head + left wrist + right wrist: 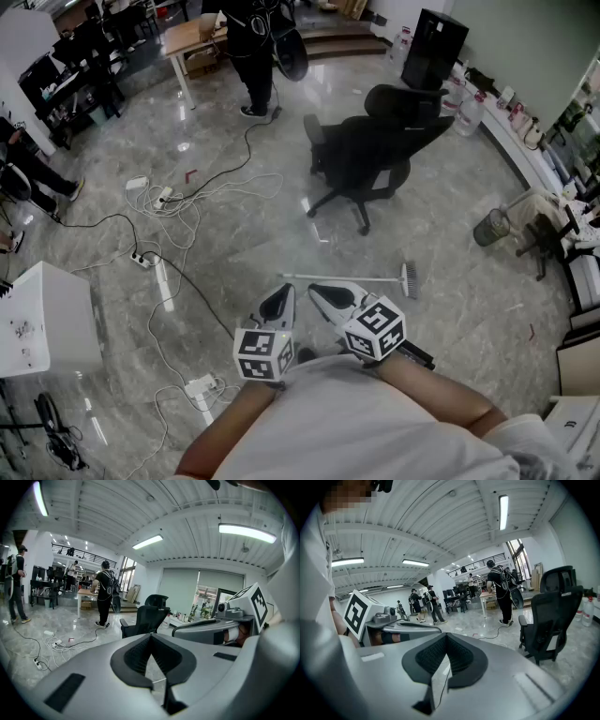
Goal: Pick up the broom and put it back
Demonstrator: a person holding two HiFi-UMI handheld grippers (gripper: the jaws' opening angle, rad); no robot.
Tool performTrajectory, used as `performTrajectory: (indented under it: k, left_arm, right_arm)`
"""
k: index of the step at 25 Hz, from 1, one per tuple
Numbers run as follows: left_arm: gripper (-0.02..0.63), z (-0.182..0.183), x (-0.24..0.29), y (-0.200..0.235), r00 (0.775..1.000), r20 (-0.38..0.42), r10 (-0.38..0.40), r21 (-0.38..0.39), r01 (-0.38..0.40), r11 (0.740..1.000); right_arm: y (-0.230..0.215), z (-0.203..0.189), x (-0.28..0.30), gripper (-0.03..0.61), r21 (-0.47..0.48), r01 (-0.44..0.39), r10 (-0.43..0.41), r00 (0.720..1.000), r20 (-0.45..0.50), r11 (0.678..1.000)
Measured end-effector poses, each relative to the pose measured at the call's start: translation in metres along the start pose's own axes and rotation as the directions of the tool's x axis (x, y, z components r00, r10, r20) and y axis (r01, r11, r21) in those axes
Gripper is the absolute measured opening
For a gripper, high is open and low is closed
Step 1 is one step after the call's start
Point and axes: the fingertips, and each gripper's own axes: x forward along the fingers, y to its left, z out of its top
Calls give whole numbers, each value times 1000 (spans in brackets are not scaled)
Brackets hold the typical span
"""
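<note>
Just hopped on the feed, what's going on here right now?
A person holds a two-jaw gripper in each hand, close to the body. The left gripper and the right gripper are both shut, with nothing between the jaws. The broom lies flat on the floor just ahead of them, near a black office chair. Neither gripper touches the broom, so the pick-up is not yet done.
</note>
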Motion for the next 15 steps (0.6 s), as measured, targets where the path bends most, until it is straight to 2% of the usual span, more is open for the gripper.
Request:
performTrajectory:
  k: [10, 15]
  left_arm:
    - [7, 11, 6, 6, 1000, 10, 10, -2, -10, 1000]
    - [7, 15, 14, 20, 999, 13, 51, -20, -50, 999]
  right_arm:
    - [-2, 4, 6, -2, 41, -38, 38, 999, -7, 998]
    - [-12, 5, 13, -2, 33, -58, 59, 998, -19, 998]
